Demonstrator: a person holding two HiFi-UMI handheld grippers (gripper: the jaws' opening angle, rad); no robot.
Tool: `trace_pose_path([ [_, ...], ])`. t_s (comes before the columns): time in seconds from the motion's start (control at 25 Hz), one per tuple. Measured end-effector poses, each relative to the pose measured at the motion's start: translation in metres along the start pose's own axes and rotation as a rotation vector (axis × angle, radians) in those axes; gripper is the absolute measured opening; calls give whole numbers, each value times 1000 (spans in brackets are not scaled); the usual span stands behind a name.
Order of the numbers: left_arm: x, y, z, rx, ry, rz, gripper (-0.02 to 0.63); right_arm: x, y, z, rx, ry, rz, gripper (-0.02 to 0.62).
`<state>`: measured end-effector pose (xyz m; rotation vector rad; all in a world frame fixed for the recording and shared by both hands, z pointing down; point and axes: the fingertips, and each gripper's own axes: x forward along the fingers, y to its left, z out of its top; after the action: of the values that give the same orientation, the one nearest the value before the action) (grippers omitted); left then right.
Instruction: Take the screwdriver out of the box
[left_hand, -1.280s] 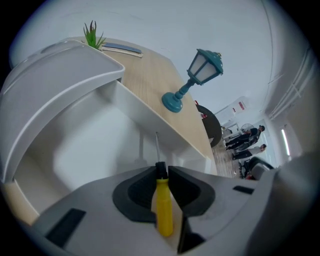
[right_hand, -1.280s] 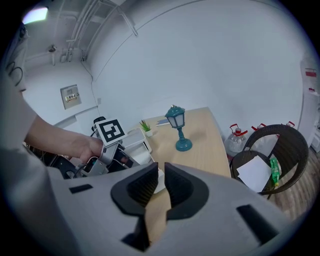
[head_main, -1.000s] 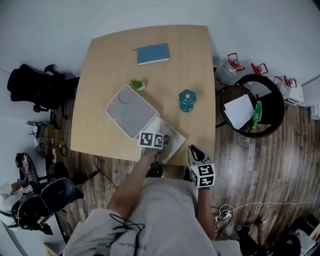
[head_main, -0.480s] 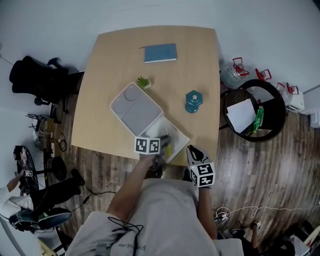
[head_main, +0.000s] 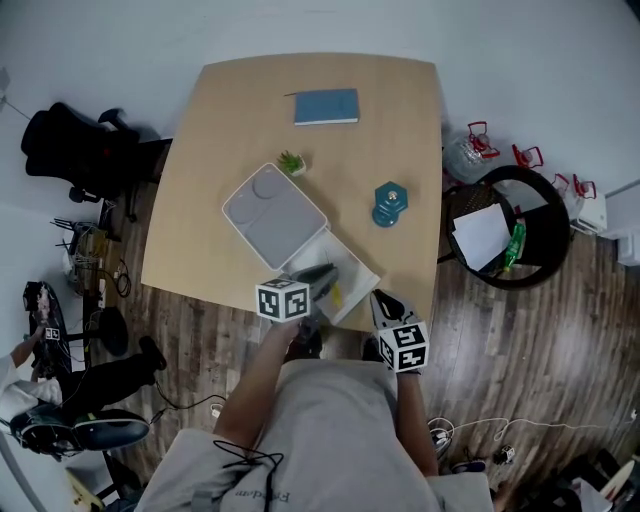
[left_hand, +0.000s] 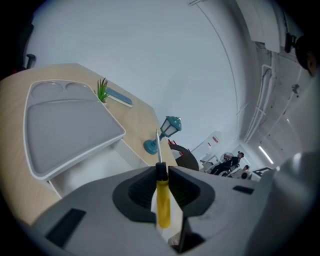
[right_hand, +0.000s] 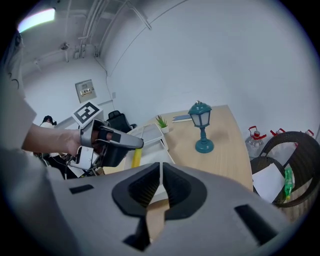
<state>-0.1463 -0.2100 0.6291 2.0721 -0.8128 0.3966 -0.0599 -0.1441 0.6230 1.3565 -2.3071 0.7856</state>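
Observation:
A yellow-handled screwdriver (left_hand: 162, 200) with a black collar and thin metal shaft stands upright between the jaws of my left gripper (left_hand: 161, 172), which is shut on it. In the head view that left gripper (head_main: 315, 274) hangs over the open white box (head_main: 352, 268) at the table's near edge. The box's grey lid (head_main: 272, 215) lies folded back to the left. From the right gripper view the screwdriver (right_hand: 135, 158) hangs under the left gripper (right_hand: 131, 144), above the box (right_hand: 152, 166). My right gripper (right_hand: 161, 176) is shut and empty, near the table's front edge (head_main: 382, 302).
A teal lantern (head_main: 389, 204) stands right of the box. A small potted plant (head_main: 292, 161) and a blue notebook (head_main: 326, 106) sit further back. A black round chair with paper (head_main: 505, 220) is off the table's right side, an office chair (head_main: 70, 150) at the left.
My left gripper has lifted up out of the box with the screwdriver in it and tilted. The right gripper has barely shifted.

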Motion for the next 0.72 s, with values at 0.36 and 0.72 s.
trace_pose_path([
  [0.36, -24, -19, 26, -7, -194, -24, 71, -9, -10, 6, -133, 36, 18, 18],
  [0.72, -54, -41, 36, 13, -344, -5, 71, -15, -11, 6, -129, 26, 142, 11],
])
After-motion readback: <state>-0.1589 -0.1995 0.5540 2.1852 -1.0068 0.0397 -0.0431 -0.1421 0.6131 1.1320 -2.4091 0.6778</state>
